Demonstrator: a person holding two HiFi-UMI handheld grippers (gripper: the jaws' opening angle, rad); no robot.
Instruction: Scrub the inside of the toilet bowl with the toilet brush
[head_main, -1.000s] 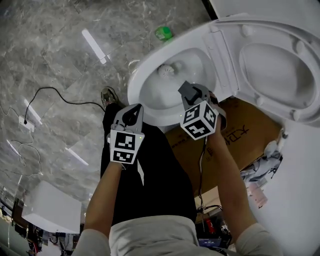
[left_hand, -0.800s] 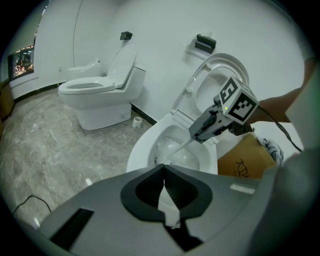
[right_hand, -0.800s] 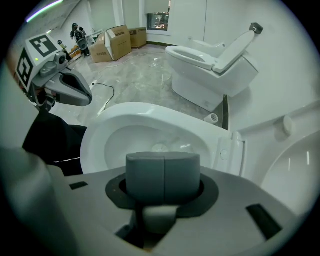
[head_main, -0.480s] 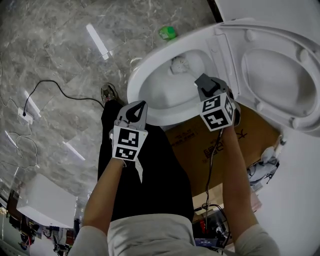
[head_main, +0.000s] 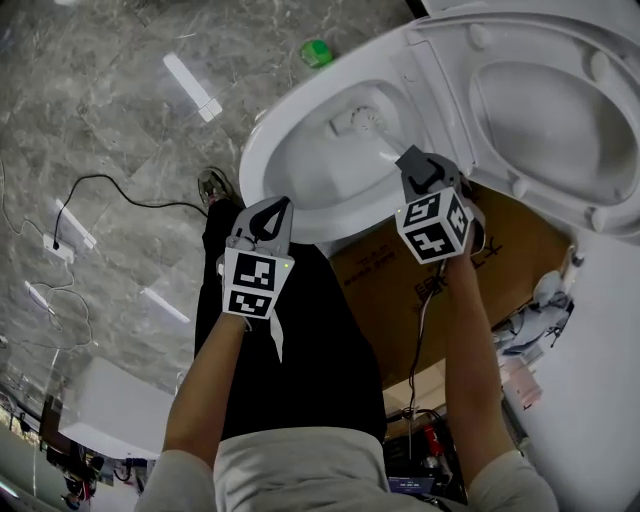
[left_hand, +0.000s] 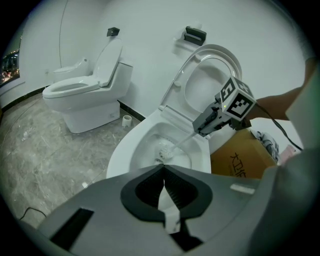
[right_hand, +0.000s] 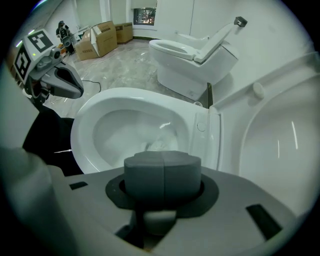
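Note:
The white toilet bowl (head_main: 256, 160) stands open with its seat and lid (head_main: 540, 110) raised. My right gripper (head_main: 417, 168) hovers over the bowl's near rim, shut on the handle of the toilet brush (head_main: 358, 122). The brush's white head lies deep in the bowl. In the left gripper view the brush (left_hand: 165, 150) slants down from the right gripper (left_hand: 201, 131) into the bowl (left_hand: 120, 155). In the right gripper view the brush head (right_hand: 159, 142) is a blur beyond my right gripper (right_hand: 162, 167). My left gripper (head_main: 272, 212) hangs shut and empty over the person's leg, outside the rim.
A cardboard box (head_main: 400, 270) sits against the toilet base under my right arm. On the marble floor lie a green object (head_main: 318, 52) and a black cable (head_main: 110, 185). A second toilet (left_hand: 90, 95) stands further off, with a small roll (left_hand: 127, 120) beside it.
My right gripper has moved right along the rim, sweeping the brush head from the bowl's middle toward the hinge side. The left gripper has barely moved.

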